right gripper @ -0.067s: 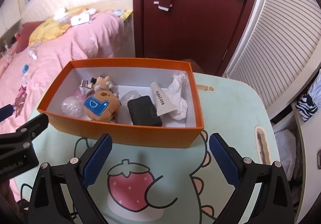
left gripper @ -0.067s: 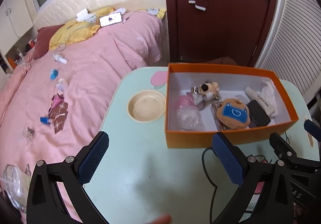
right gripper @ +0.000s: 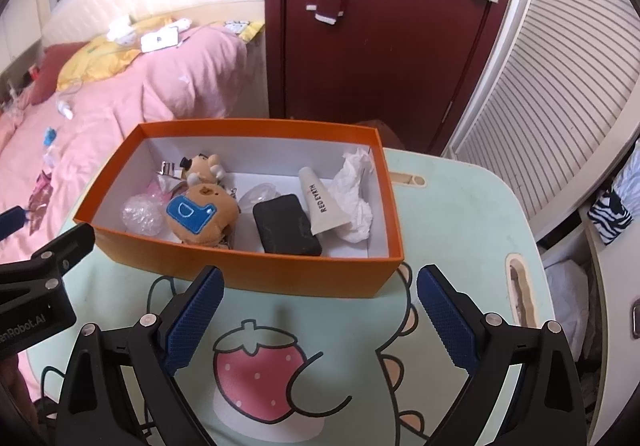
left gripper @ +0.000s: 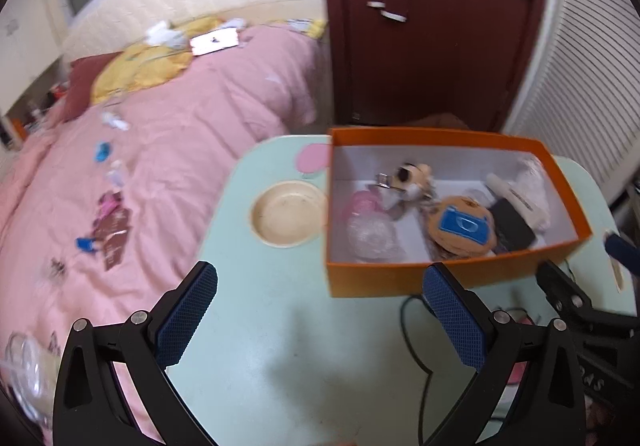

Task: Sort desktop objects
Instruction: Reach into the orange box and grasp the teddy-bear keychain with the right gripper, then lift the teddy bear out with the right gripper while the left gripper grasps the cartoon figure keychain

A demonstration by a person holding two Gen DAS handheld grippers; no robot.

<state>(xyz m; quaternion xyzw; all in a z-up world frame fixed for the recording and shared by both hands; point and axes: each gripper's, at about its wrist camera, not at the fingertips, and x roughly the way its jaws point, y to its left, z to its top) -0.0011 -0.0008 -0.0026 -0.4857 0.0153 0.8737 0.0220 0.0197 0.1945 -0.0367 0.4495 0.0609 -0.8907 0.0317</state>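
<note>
An orange box (right gripper: 248, 270) (left gripper: 400, 278) stands on the mint-green table (right gripper: 460, 214). In it lie a brown plush with a blue patch (right gripper: 200, 214) (left gripper: 460, 226), a small bear toy (right gripper: 204, 166), a black pouch (right gripper: 286, 224), a white tube (right gripper: 322, 200), crumpled tissue (right gripper: 354, 186) and a clear plastic ball (right gripper: 140, 214). A cream bowl (left gripper: 288, 214) sits on the table left of the box. My left gripper (left gripper: 320, 310) is open and empty, in front of the box's left corner. My right gripper (right gripper: 318, 310) is open and empty, just before the box's front wall.
A pink bed (left gripper: 140, 166) with scattered small items lies left of the table. A dark red door (right gripper: 380, 26) and a white slatted panel (right gripper: 540, 106) stand behind. A black cable (left gripper: 408, 322) runs on the table by the left gripper.
The left wrist view has shifted slightly and is blurred by motion. Both grippers stay open and the box's contents have not moved.
</note>
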